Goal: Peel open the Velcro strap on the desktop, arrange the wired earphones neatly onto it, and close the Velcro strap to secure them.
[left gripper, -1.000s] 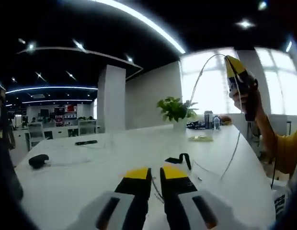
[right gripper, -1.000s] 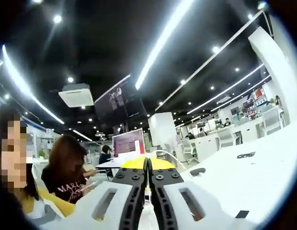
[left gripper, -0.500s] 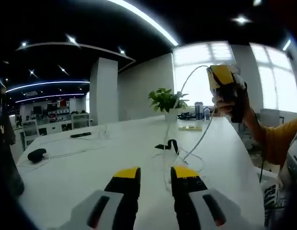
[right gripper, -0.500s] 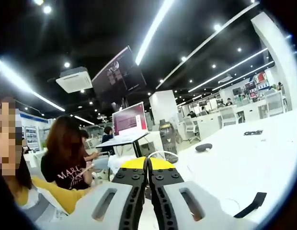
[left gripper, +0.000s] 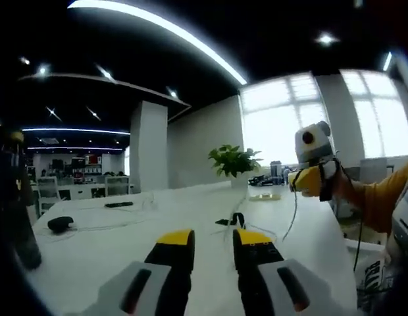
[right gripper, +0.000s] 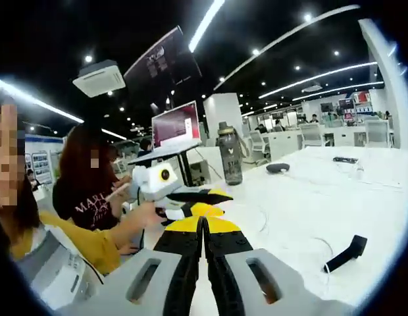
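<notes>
Left gripper view: left gripper over the white bench, jaws parted, nothing between them. One black strap lies on the bench ahead, thin earphone wire hanging from the right gripper down toward it. One potted plant behind; a dark mouse far left. No legible writing.

Right gripper view: right gripper jaws pressed together; whether the wire is pinched there, cannot tell. Left gripper ahead, jaws apart. One black strap flat on the bench, wire looping beside it. One dark bottle; one red monitor, text unreadable. Shirt lettering "MAR…" partly readable on a seated person.
</notes>
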### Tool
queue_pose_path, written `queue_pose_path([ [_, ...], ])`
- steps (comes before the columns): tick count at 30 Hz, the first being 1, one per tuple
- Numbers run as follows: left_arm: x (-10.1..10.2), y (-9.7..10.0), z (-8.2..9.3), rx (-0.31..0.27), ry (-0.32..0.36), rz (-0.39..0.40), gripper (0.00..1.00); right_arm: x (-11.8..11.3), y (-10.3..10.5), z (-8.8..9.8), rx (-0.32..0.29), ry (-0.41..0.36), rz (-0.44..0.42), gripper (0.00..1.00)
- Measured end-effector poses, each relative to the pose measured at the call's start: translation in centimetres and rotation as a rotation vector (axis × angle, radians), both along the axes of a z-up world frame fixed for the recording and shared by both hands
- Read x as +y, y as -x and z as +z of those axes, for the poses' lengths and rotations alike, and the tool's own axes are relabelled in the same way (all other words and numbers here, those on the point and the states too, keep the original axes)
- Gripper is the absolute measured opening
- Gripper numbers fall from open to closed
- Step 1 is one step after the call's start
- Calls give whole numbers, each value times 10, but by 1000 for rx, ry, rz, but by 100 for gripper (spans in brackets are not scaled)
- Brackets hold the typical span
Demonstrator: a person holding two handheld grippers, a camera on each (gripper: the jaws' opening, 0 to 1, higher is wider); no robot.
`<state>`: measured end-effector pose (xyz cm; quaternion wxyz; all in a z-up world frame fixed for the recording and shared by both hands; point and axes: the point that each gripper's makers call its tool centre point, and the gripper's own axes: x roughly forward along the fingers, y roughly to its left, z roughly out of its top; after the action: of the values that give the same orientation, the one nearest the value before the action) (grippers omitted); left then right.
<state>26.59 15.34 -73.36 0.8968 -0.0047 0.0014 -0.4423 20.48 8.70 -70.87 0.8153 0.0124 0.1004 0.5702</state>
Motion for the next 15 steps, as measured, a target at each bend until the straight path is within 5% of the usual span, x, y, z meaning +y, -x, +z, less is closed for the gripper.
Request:
queue_pose_path([
  [7,-14,6,3,-18,-13,-23,27,-20,5,-34,-19,72,-57,4],
  [15,-33,-3,18,-61,1,4,27,-56,-5,-36,-68,105,-163,7],
])
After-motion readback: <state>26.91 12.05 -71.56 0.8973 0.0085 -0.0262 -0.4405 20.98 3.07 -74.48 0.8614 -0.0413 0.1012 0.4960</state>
